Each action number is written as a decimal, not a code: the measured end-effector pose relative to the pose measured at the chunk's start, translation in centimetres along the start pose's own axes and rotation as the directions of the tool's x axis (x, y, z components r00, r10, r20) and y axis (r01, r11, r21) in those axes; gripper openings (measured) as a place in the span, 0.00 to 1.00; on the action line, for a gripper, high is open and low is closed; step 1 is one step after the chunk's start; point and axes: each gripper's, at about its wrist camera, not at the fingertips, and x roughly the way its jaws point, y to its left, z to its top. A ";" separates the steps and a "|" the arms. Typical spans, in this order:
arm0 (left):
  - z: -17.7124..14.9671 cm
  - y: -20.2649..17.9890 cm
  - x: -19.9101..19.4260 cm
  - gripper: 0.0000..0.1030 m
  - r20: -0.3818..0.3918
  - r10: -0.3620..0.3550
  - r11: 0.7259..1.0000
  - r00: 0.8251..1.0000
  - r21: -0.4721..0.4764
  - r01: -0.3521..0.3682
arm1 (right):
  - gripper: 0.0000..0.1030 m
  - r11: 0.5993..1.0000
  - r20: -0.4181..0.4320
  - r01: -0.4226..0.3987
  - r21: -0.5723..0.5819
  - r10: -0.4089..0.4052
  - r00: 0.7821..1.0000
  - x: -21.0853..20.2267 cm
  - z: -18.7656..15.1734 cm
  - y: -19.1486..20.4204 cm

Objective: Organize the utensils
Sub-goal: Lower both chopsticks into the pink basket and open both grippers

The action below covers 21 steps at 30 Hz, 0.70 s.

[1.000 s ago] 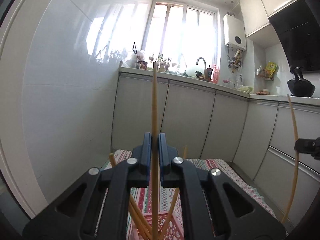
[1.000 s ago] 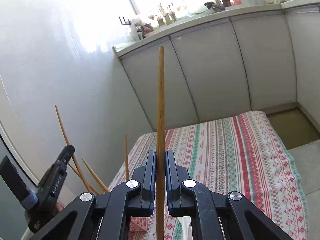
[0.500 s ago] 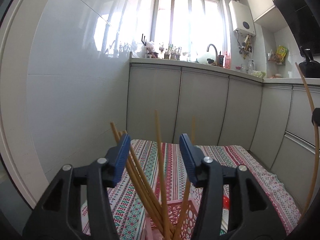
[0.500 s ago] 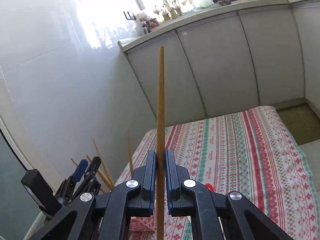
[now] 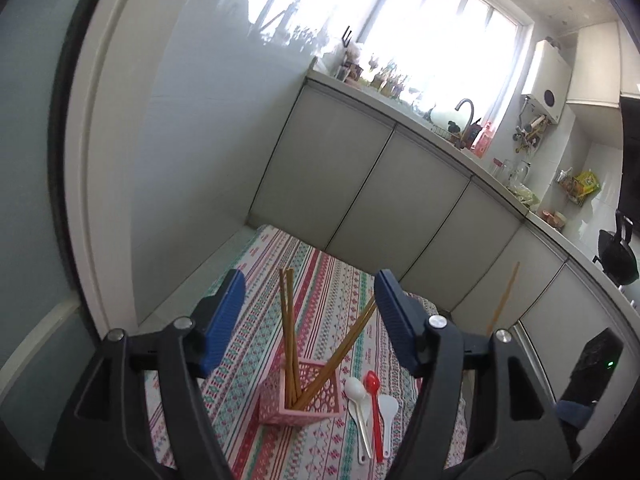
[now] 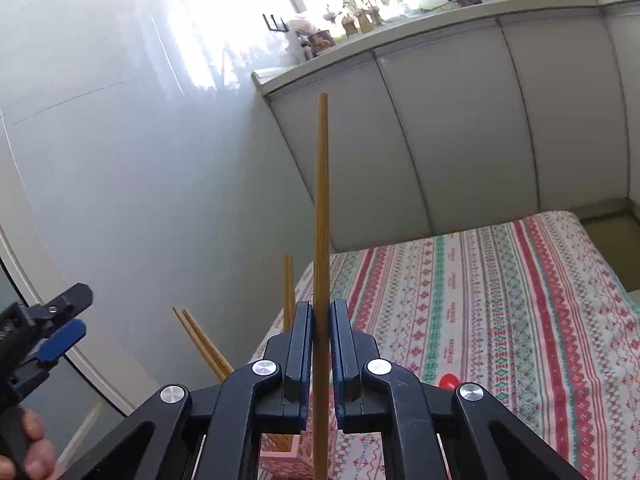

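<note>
A pink lattice holder (image 5: pixel 301 394) stands on the patterned tablecloth (image 5: pixel 320 292) with several wooden chopsticks (image 5: pixel 289 332) leaning in it. My left gripper (image 5: pixel 310 304) is open and empty, raised above and behind the holder. Two white spoons (image 5: pixel 357 400) and a red spoon (image 5: pixel 373 400) lie right of the holder. My right gripper (image 6: pixel 320 322) is shut on one upright chopstick (image 6: pixel 321 208); that chopstick also shows at the right of the left wrist view (image 5: pixel 503 298). The left gripper shows at the left edge of the right wrist view (image 6: pixel 60 328).
The cloth-covered table (image 6: pixel 500 300) stands against grey kitchen cabinets (image 5: pixel 360 184) and a white tiled wall (image 5: pixel 192 128). A counter with a tap (image 5: pixel 466 110) and window clutter runs behind. A red spoon bowl (image 6: pixel 448 380) peeks beside my right gripper.
My left gripper let go of its chopstick into the holder, opened wide, and drew up and back. My right gripper keeps its chopstick and has moved little.
</note>
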 end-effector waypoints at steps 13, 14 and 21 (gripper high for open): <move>-1.2 2.0 1.9 0.69 -0.105 0.017 0.998 0.994 -0.054 -0.023 | 0.06 0.994 0.045 0.009 -0.112 -0.004 0.999 8.3 -2.8 7.4; -1.1 2.1 2.1 0.69 -0.110 0.023 0.998 0.994 -0.058 -0.029 | 0.06 0.993 0.057 0.022 -0.115 -0.016 0.998 8.8 -3.0 7.4; -1.2 2.5 2.2 0.69 -0.100 0.056 0.997 0.993 -0.041 -0.060 | 0.07 0.971 0.054 0.060 -0.233 -0.049 0.997 10.5 -6.2 9.2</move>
